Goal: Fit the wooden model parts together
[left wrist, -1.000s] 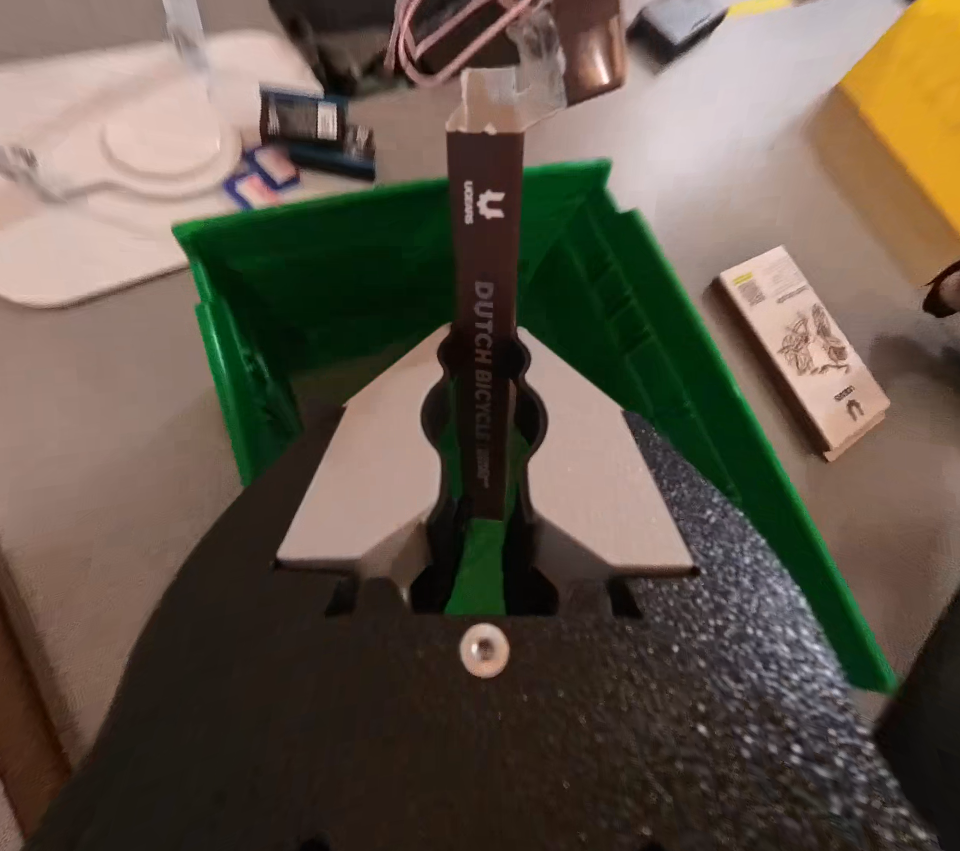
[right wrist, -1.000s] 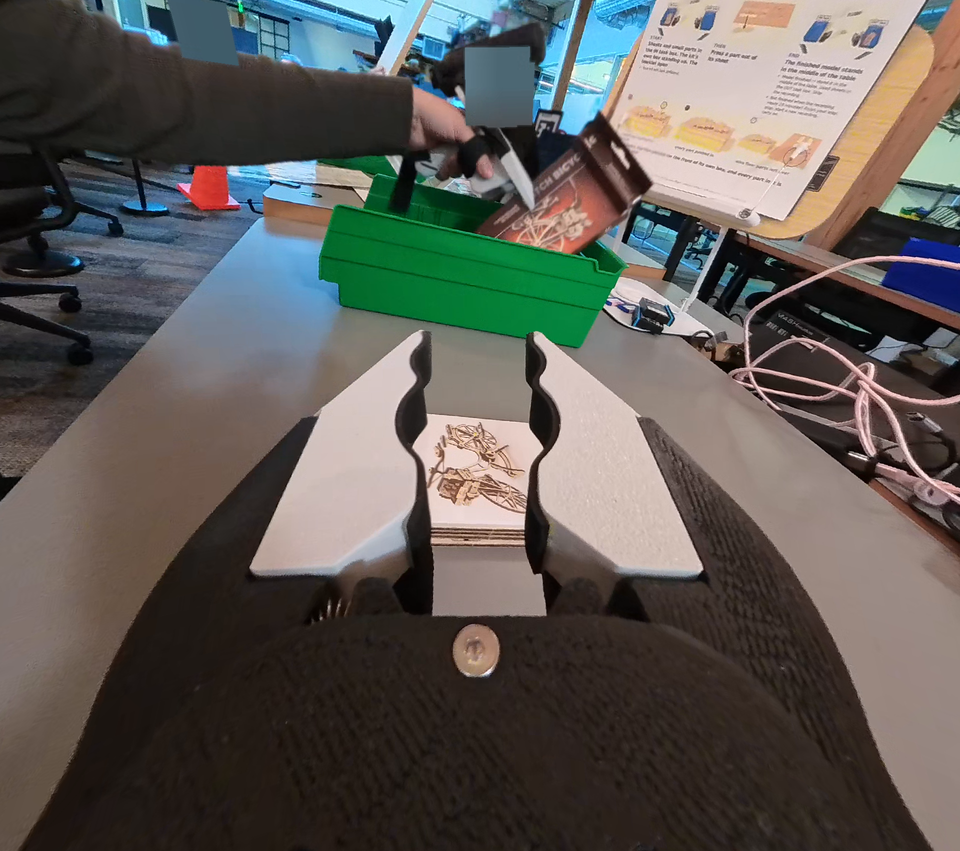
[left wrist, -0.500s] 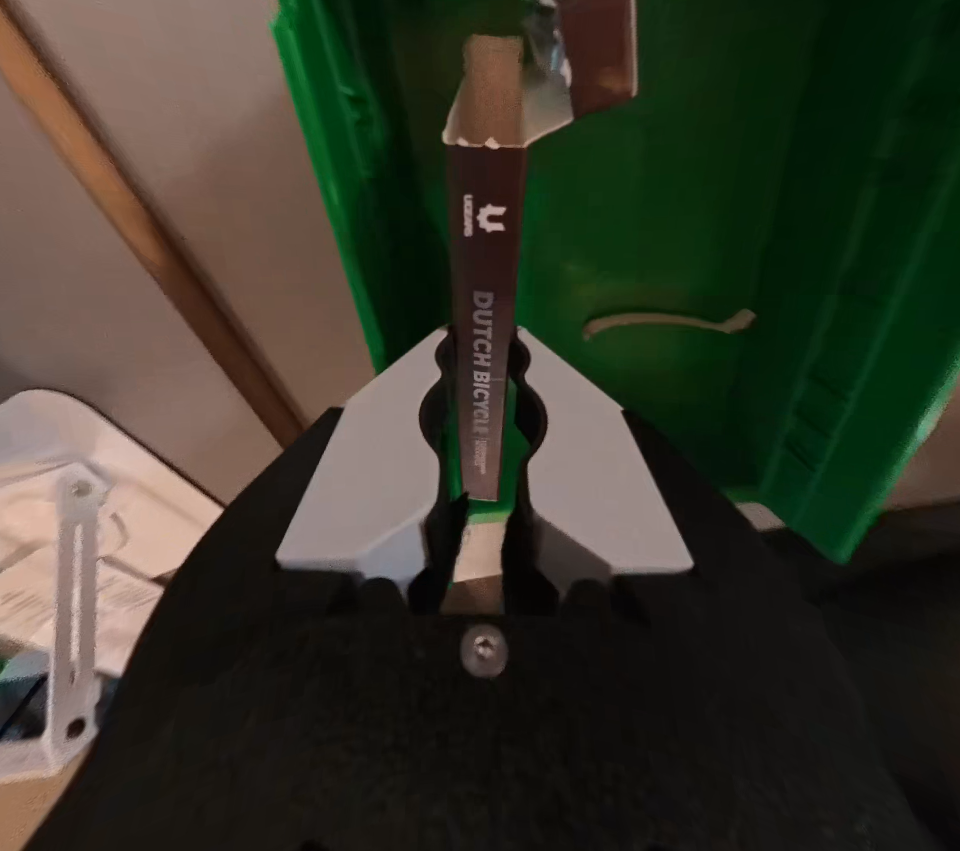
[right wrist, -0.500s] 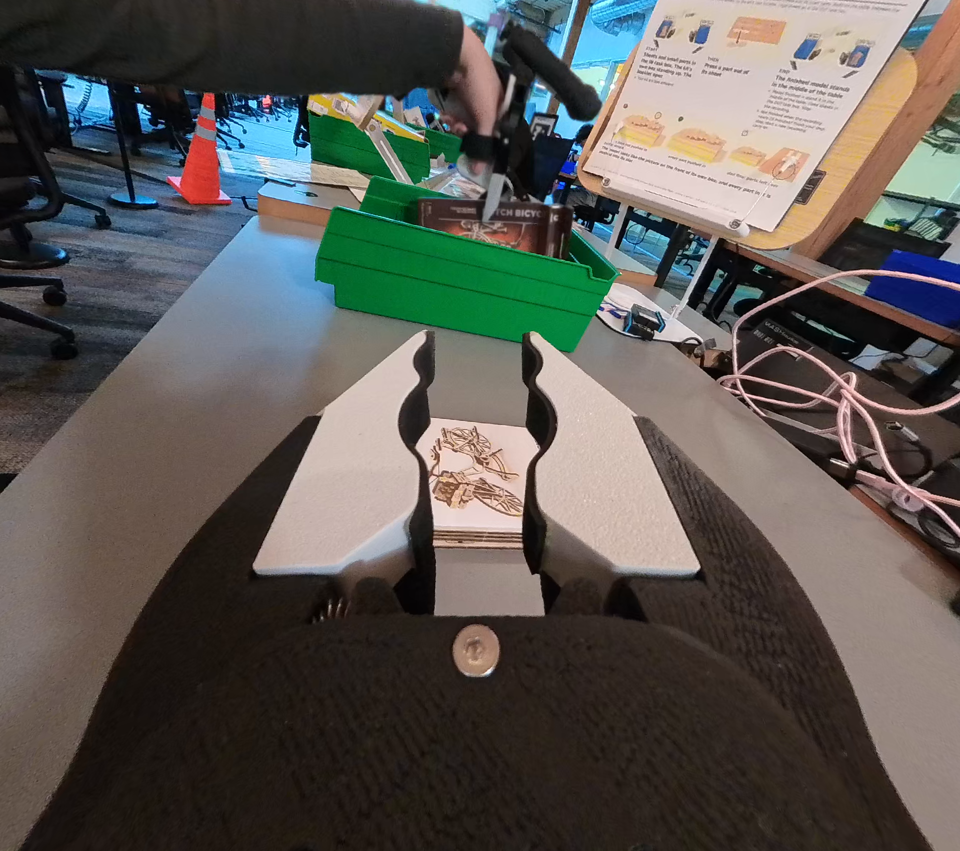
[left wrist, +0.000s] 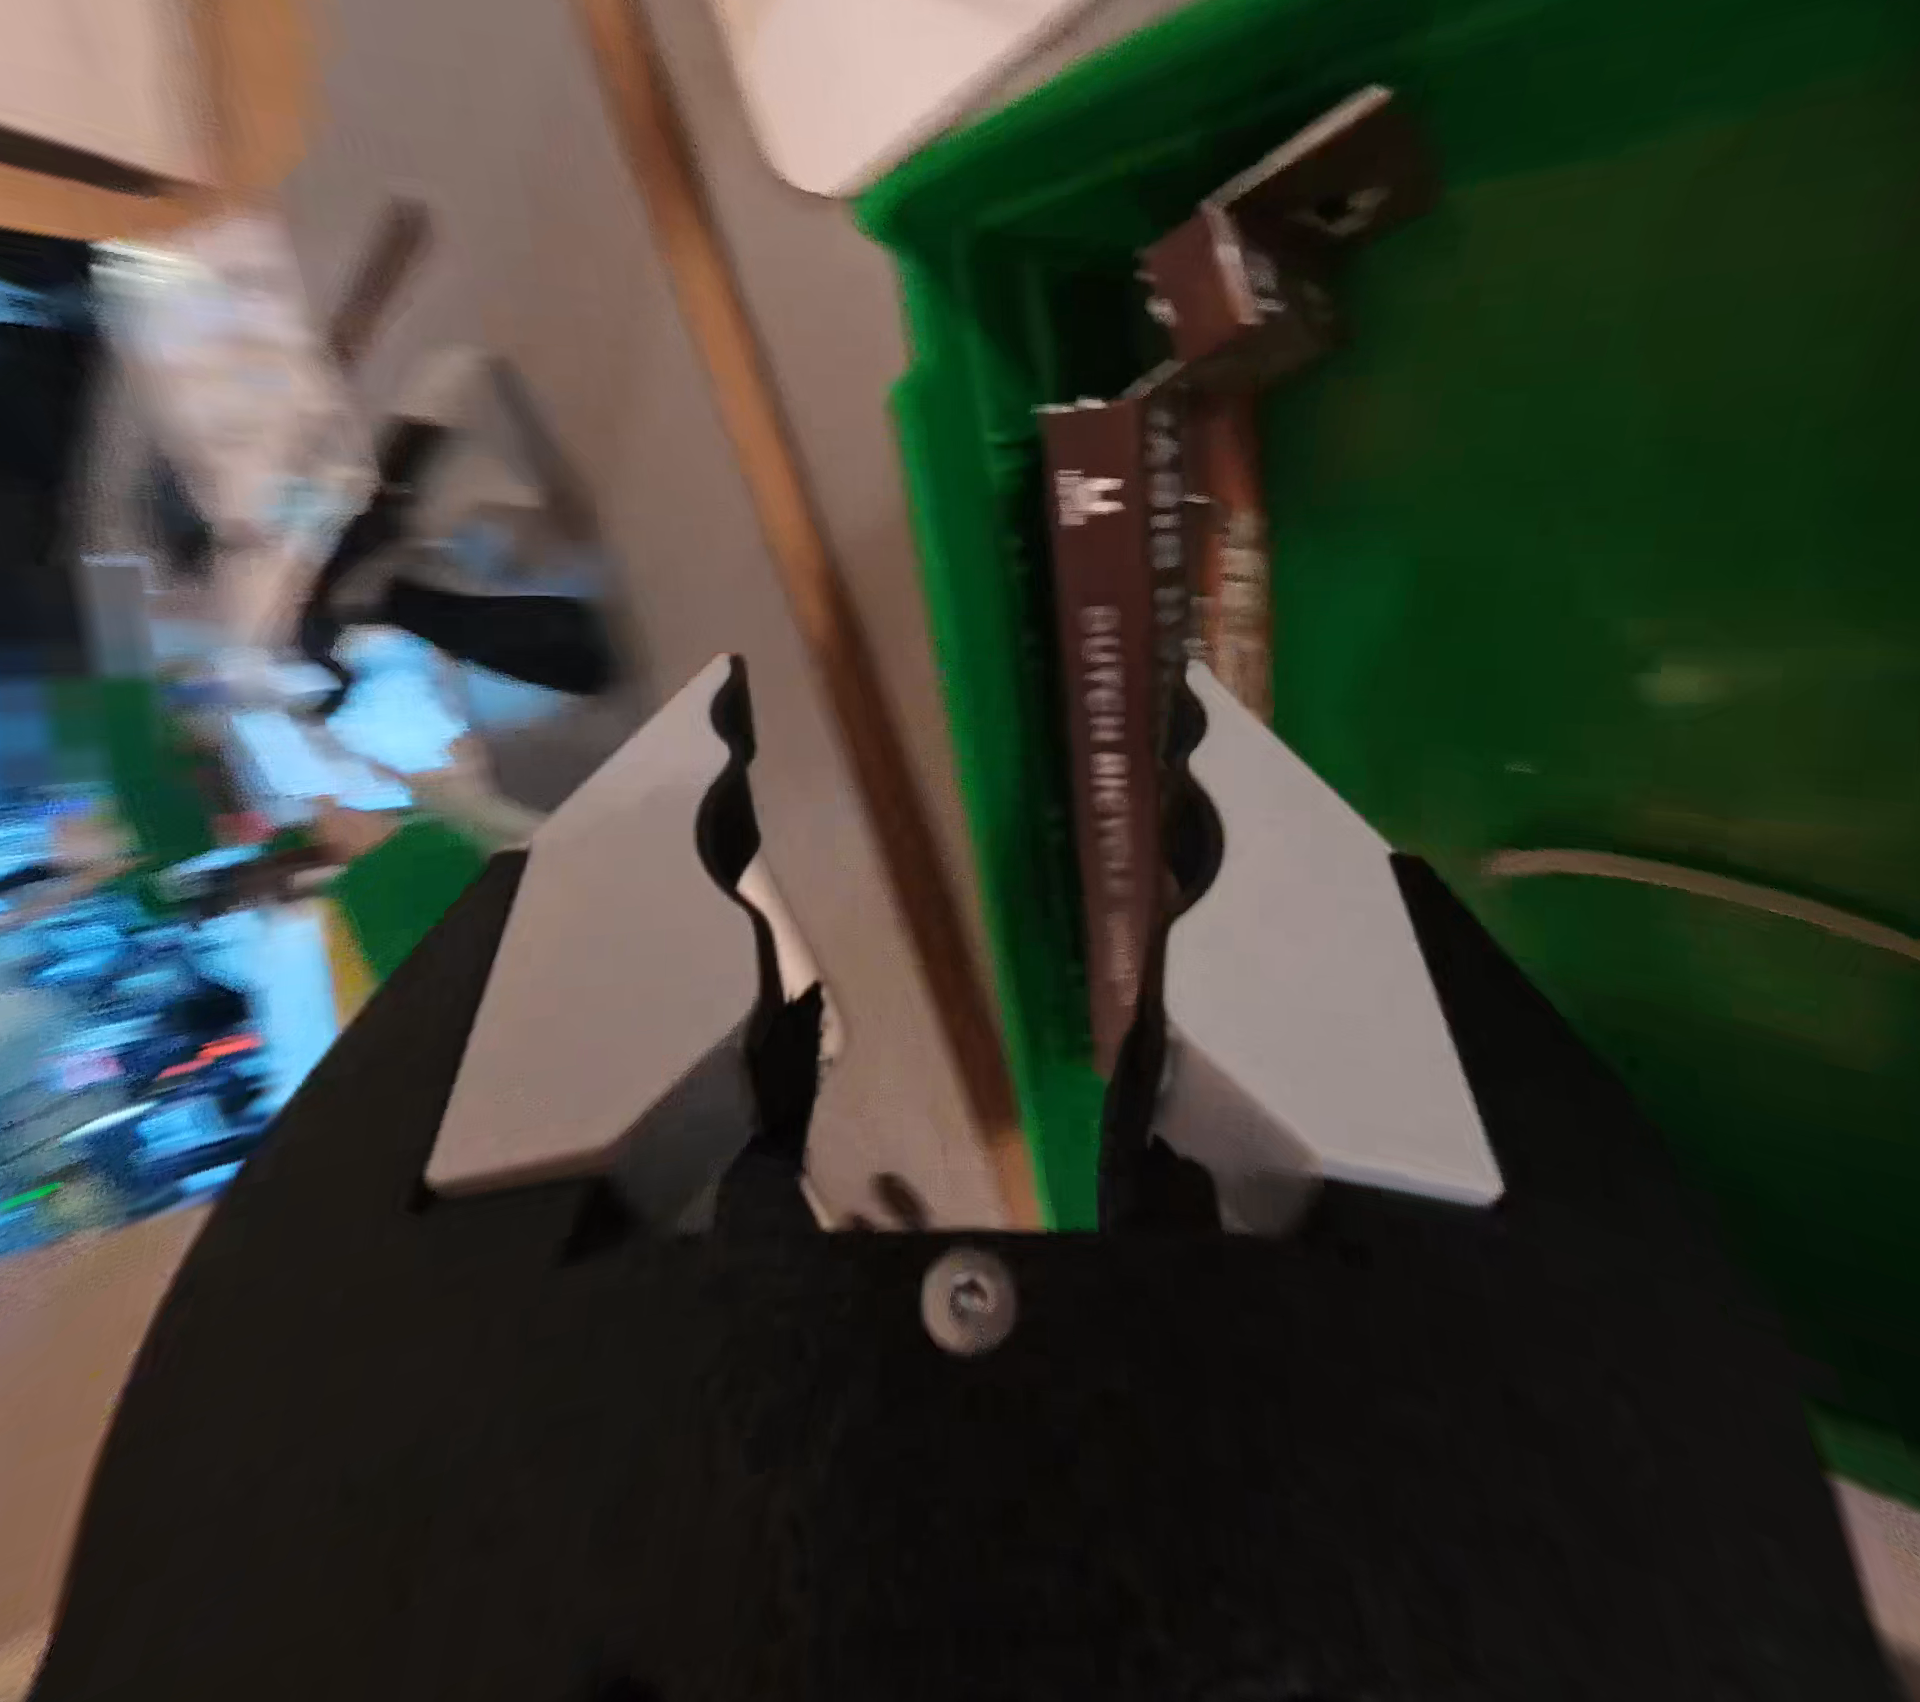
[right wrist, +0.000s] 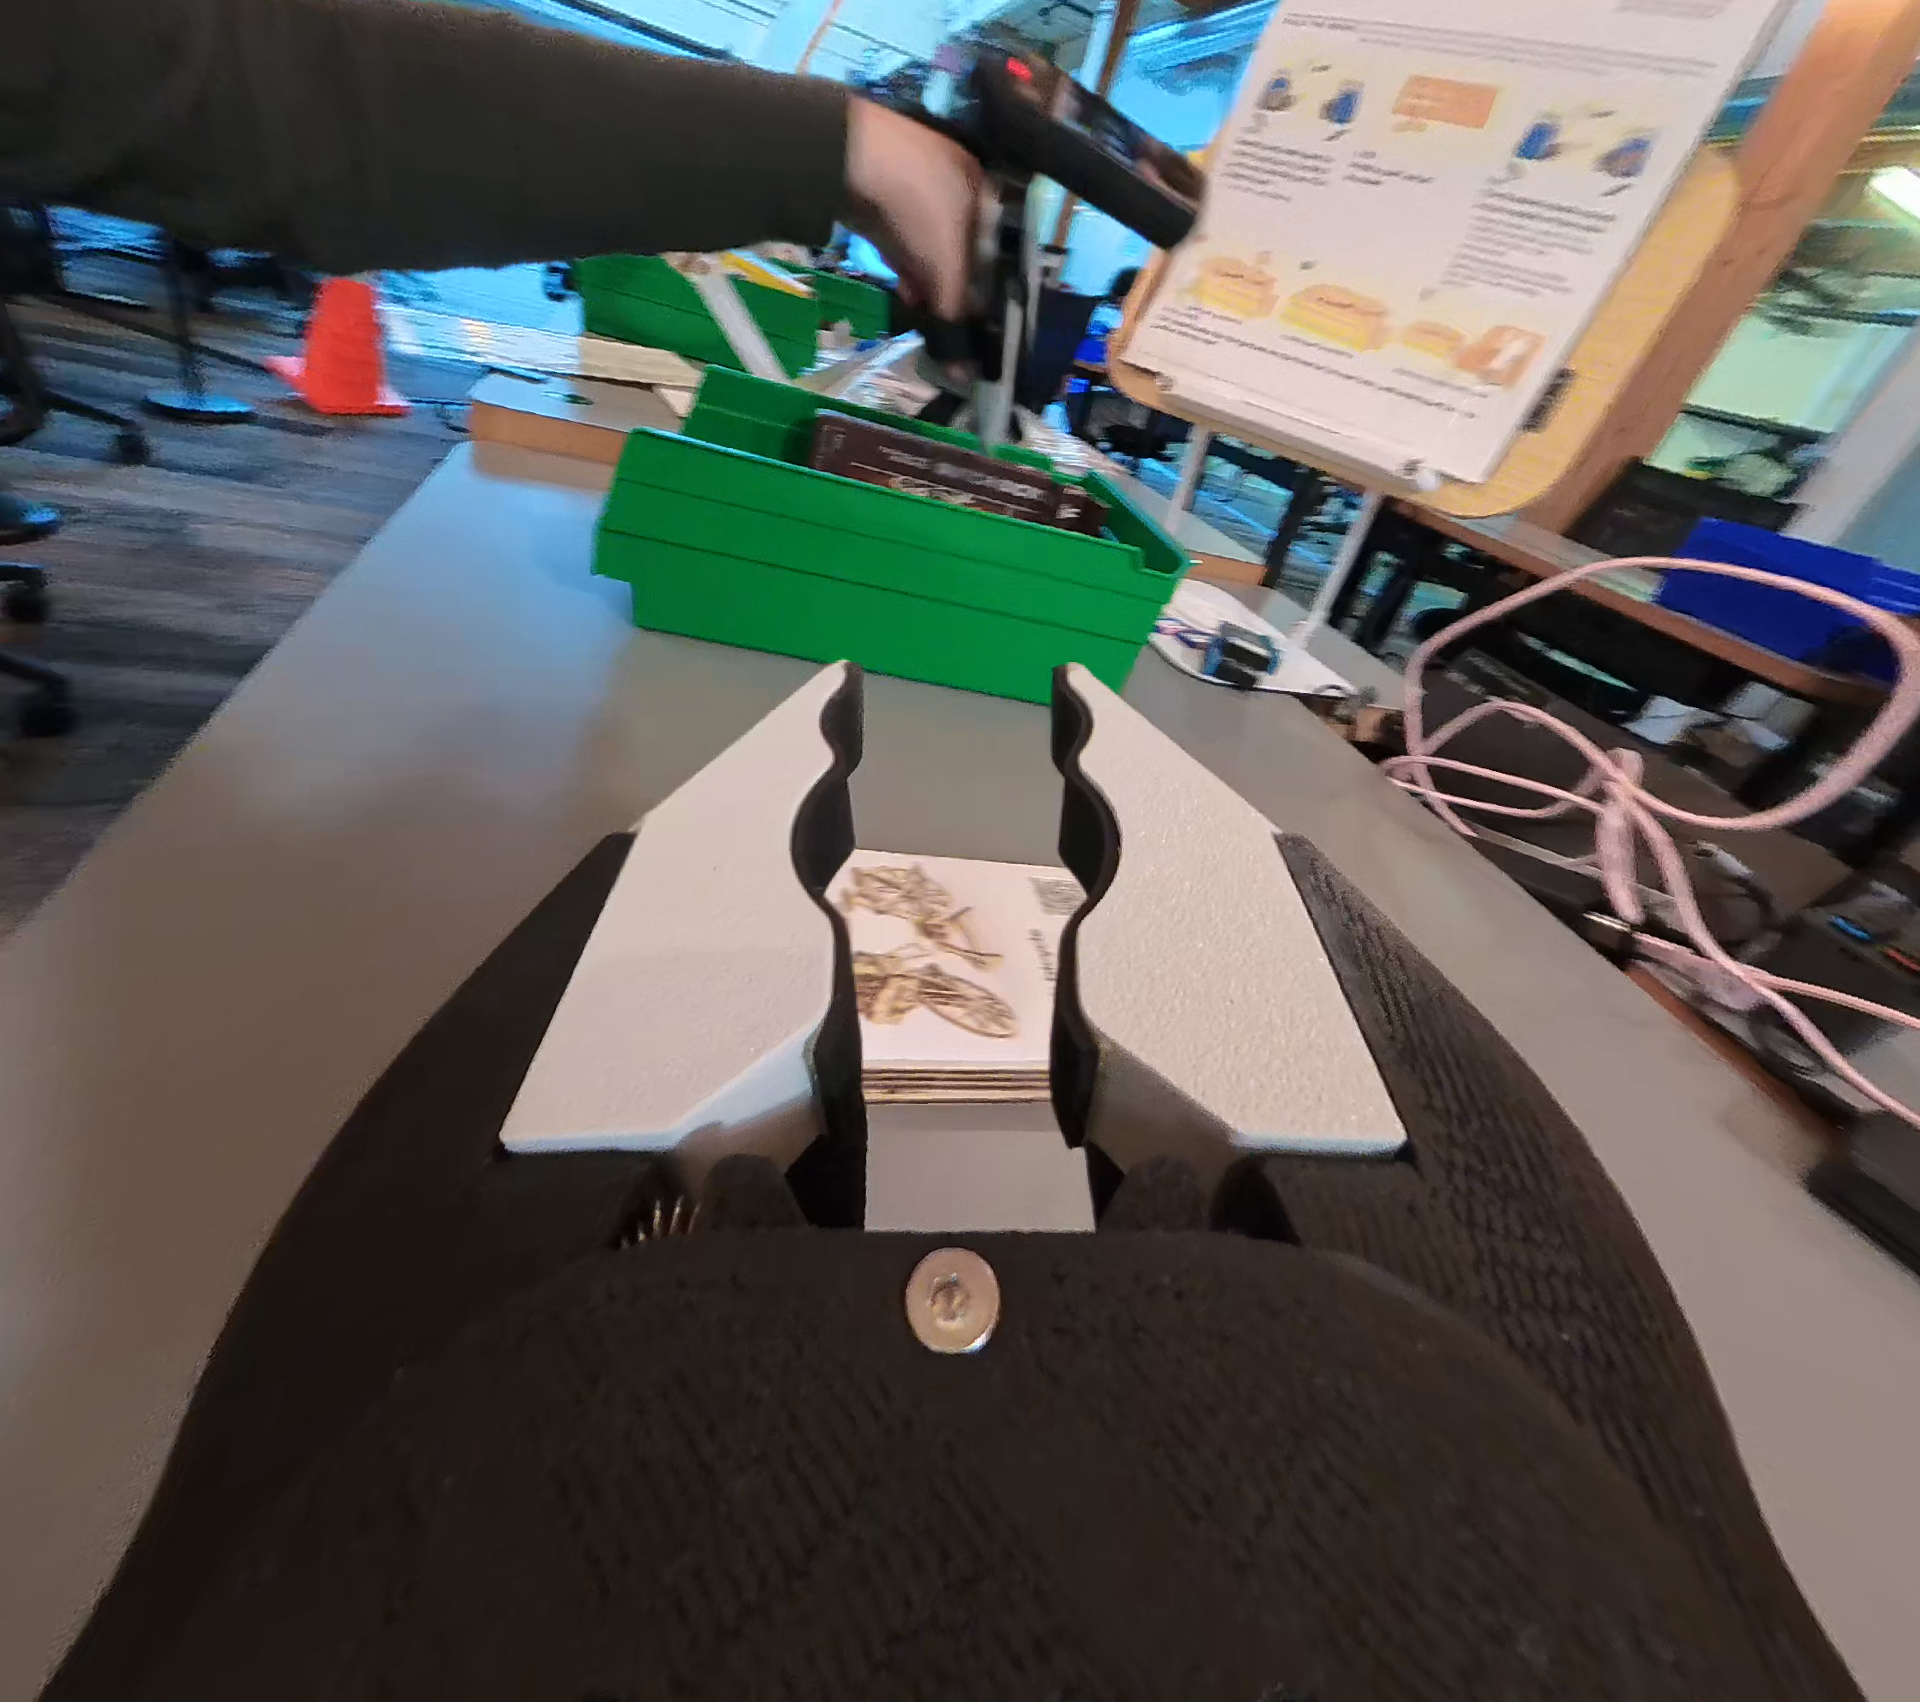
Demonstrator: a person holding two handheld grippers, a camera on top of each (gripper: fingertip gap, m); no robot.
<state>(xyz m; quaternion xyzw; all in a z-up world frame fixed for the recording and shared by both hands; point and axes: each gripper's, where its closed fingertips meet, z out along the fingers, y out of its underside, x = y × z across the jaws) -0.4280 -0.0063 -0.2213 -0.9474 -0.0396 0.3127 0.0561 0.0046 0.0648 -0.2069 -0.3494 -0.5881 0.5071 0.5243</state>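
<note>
My left gripper (left wrist: 961,676) is open over the left end of a green bin (left wrist: 1558,613). A brown cardboard kit box (left wrist: 1107,717) stands on edge in the bin against its left wall, touching my right finger's pad. From the right wrist view a hand holds this gripper (right wrist: 997,395) above the bin (right wrist: 883,603), with the box (right wrist: 956,478) lying inside. My right gripper (right wrist: 958,681) sits low over the grey table (right wrist: 416,769) with jaws partly apart. A stack of wooden model sheets (right wrist: 935,966) lies on the table between them, its sides hidden behind the fingers.
A thin pale strip (left wrist: 1662,894) lies on the bin floor. An instruction board (right wrist: 1507,146) stands at the back right. Pink cables (right wrist: 1662,821) and small devices lie along the table's right side. A second green bin (right wrist: 686,312) and an orange cone (right wrist: 343,353) are farther back.
My left gripper carried the brown box down into the green bin, then opened and let it go. My right gripper has tilted slightly and stays over the wooden stack.
</note>
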